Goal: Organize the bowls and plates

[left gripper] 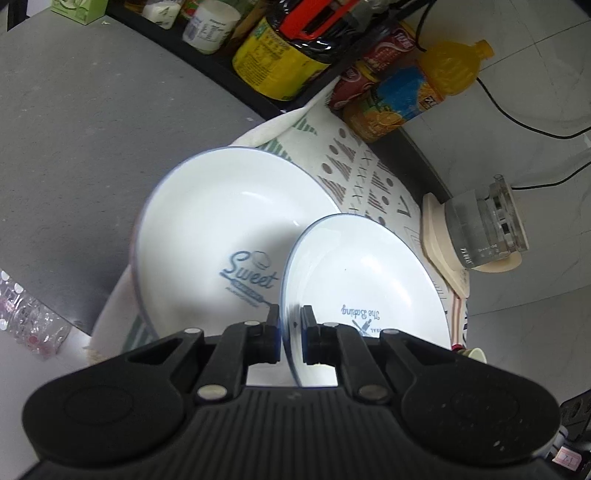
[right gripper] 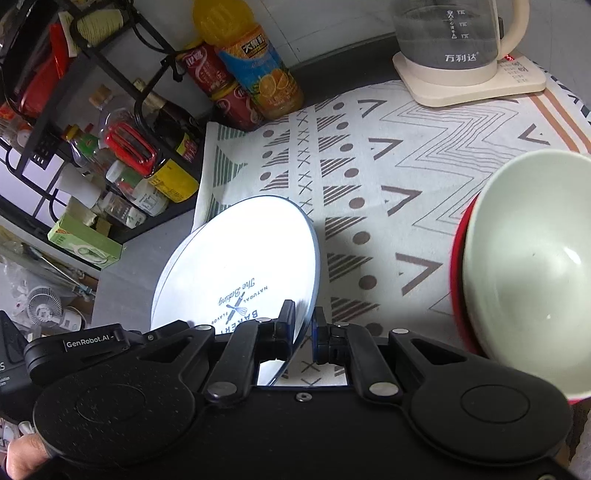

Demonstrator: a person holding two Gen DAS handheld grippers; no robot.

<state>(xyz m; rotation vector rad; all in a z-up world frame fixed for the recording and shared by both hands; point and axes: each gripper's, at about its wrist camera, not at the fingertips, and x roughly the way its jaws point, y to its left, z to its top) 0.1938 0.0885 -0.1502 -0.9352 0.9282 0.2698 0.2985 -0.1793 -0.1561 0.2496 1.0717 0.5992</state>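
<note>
My left gripper [left gripper: 290, 325] pinches the rim of the small white blue-rimmed plate [left gripper: 365, 280] above the bigger white "Sweet" plate [left gripper: 221, 229], my right gripper [right gripper: 303, 328] looks barely open around a similar plate, so stacking is unfinished, with the red-and-white bowl [right gripper: 532, 280] still waiting on the patterned cloth [right gripper: 388, 155].

The red bowl [right gripper: 456, 280] is mostly hidden behind the white bowl [right gripper: 528, 266].

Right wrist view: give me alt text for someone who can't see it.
The right gripper pinches the rim of a white "The Baking" plate, tilted above a patterned cloth. A white bowl with red outside sits right; a glass kettle stands behind.
</note>
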